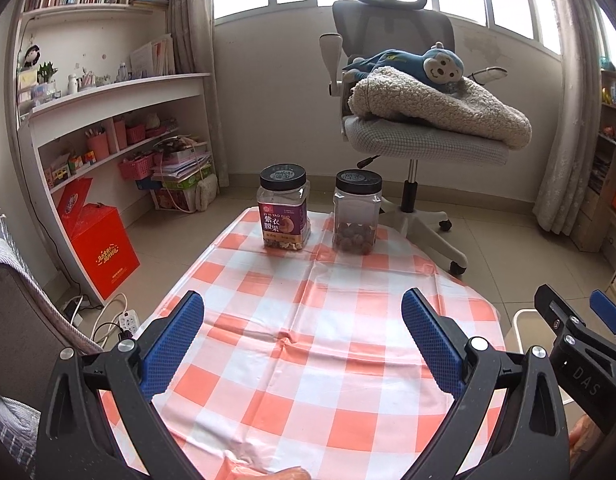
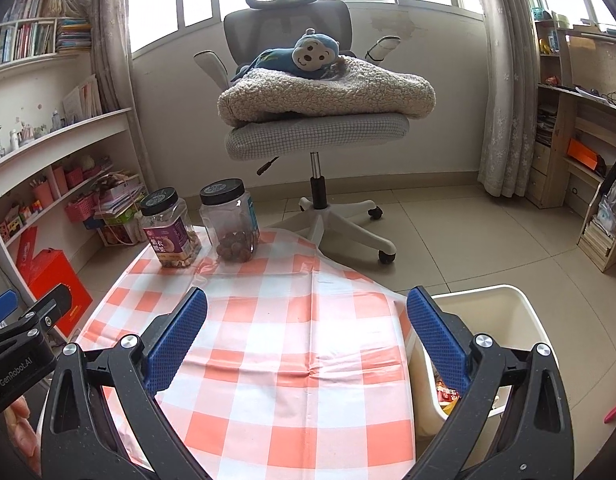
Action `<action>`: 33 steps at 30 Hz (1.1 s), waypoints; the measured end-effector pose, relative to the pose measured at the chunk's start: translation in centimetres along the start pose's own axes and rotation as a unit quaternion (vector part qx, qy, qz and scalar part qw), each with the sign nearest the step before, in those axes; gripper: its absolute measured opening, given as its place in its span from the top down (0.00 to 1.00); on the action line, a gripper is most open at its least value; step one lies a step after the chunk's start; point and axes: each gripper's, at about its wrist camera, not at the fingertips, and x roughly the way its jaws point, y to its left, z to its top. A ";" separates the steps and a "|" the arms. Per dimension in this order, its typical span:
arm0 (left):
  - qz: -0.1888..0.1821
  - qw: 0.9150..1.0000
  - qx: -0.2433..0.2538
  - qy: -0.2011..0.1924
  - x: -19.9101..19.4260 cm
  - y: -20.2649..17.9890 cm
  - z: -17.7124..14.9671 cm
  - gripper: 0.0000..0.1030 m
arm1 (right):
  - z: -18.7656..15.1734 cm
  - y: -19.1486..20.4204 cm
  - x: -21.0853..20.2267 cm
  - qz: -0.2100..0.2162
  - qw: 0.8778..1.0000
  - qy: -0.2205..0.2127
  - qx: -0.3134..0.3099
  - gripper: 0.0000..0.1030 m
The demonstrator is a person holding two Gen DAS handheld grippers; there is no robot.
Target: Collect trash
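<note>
My left gripper hangs open over a low table with an orange-and-white checked cloth, nothing between its blue pads. My right gripper is open too, over the table's right side, and shows at the right edge of the left wrist view. A white trash bin stands on the floor right of the table, with colourful wrappers inside, partly hidden by my right finger. The bin's rim peeks out in the left wrist view. No loose trash shows on the cloth.
Two black-lidded clear jars stand at the table's far edge: a purple-labelled nut jar and one with brown round snacks. Behind them is an office chair with a blanket and blue plush monkey. Shelves and a red box line the left.
</note>
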 end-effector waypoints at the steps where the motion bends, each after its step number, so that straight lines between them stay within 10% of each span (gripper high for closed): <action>1: -0.002 1.000 0.000 0.001 0.0 0.0 0.0 0.07 | 0.0 0.1 0.0 0.001 1.000 0.000 0.000 0.07; 33: -0.023 1.000 0.005 0.002 -0.1 -1.7 0.1 0.07 | 0.0 -0.4 -0.4 -0.002 1.000 -0.003 -0.001 0.07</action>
